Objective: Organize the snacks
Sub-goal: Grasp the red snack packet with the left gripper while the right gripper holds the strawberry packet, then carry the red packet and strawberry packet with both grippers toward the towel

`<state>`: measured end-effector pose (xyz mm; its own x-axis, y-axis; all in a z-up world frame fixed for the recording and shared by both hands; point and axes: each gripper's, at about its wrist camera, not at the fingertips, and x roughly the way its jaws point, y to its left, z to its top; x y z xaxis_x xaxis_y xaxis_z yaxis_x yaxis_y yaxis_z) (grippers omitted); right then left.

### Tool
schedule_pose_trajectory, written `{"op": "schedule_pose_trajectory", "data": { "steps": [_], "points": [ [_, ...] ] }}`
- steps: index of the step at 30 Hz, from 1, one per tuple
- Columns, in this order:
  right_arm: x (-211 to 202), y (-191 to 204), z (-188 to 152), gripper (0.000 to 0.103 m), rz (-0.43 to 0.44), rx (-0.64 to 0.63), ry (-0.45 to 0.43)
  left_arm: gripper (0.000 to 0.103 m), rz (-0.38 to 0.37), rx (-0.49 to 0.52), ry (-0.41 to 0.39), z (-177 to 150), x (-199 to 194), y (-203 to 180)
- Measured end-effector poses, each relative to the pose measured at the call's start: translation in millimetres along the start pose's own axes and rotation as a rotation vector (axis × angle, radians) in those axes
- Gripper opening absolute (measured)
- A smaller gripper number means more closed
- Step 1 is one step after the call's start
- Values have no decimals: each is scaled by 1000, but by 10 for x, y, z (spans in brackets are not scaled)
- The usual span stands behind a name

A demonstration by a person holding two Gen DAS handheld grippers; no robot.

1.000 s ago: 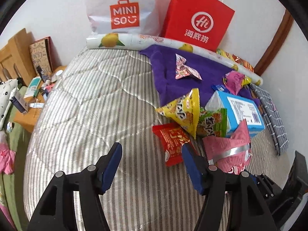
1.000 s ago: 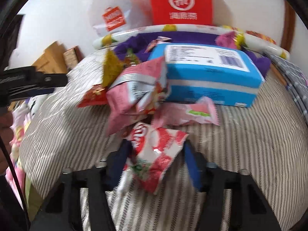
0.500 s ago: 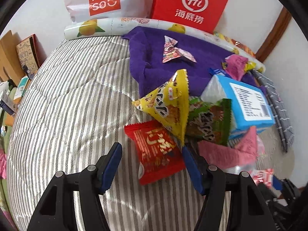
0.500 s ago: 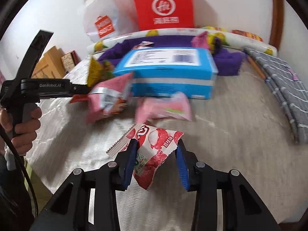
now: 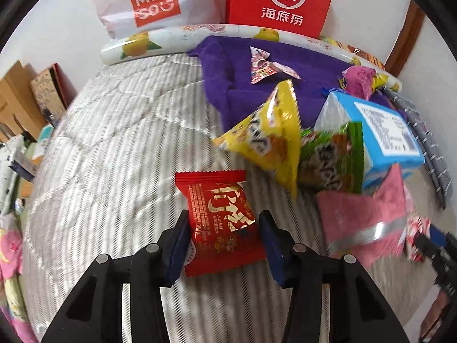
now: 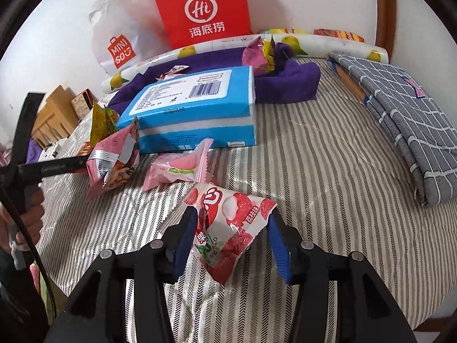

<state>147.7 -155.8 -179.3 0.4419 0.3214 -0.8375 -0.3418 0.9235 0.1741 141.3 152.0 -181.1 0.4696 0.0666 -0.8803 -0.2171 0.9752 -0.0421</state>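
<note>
My left gripper [image 5: 222, 243] is shut on a red snack packet [image 5: 220, 223] just above the striped bed cover [image 5: 114, 171]. Behind it lie a yellow triangular packet [image 5: 268, 140], a green packet [image 5: 331, 160], a pink packet [image 5: 362, 217] and a blue box [image 5: 380, 137]. My right gripper [image 6: 231, 237] is shut on a red and white lychee candy packet [image 6: 228, 223]. In the right wrist view, a small pink packet [image 6: 177, 168], a larger pink packet [image 6: 114, 160] and the blue box [image 6: 194, 108] lie beyond it.
A purple towel [image 5: 245, 80] lies at the back with a small folded packet [image 5: 262, 65] on it. A red paper bag [image 5: 280, 0], a white Miniso bag [image 5: 154, 3] and a lemon-print roll [image 5: 171, 40] stand at the wall. A grey checked cloth [image 6: 405, 120] lies right.
My left gripper has moved in on the red packet and closed on it. My right gripper has drawn back from the pile with the lychee packet still held.
</note>
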Motion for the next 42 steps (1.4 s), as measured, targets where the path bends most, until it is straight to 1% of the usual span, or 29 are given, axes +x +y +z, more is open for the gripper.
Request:
{"op": "schedule_pose_trajectory", "data": {
  "steps": [1,3,5,7,8,9,12,14,15,18,21,23,26,28,29,30,34,38,42],
  "points": [
    [-2,1,-4,55,1,2,3,46,-2,1,-1,-22,-15,14],
    [-10,10,-5,65,7,11,5,46,-6,-5,2,-57,-17,51],
    [-5,39,1,72,13,13,13,47,-4,-4,-5,-71,-12,49],
    [-6,78,-4,73,18,12,12,51,13,2,-8,-76,-3,16],
    [3,99,-5,76,19,15,13,52,18,4,-9,-73,6,2],
    [16,118,-5,78,19,22,13,52,24,3,-14,-70,12,-9],
    [73,187,-1,78,-10,26,17,52,23,-6,-21,-58,15,-3],
    [120,206,7,79,-8,39,25,51,15,-9,-25,-55,10,6],
    [150,220,17,82,-11,48,29,51,12,-5,-27,-59,5,11],
    [201,269,66,88,-34,73,27,51,4,3,-31,-78,-17,22],
    [257,319,109,91,-55,93,27,51,3,2,-32,-99,-36,23],
    [293,371,109,91,-94,64,24,51,1,0,-31,-103,-49,23],
    [288,451,58,77,-149,-9,6,51,-24,-23,-21,-109,-86,53],
    [252,446,17,70,-142,-34,-7,51,-66,-40,-19,-118,-126,75],
    [228,429,4,66,-141,-35,-12,51,-70,-40,-23,-123,-155,76],
    [198,404,-7,64,-127,-30,-15,51,-66,-40,-28,-127,-174,72],
    [92,311,-17,58,-61,10,-15,51,-87,-42,-45,-145,-285,76],
    [-23,318,-37,55,-50,6,-34,51,-93,-40,-62,-170,-396,73],
    [-158,321,-35,55,-24,21,-54,51,-109,-46,-79,-186,-530,59]
  ]
}}
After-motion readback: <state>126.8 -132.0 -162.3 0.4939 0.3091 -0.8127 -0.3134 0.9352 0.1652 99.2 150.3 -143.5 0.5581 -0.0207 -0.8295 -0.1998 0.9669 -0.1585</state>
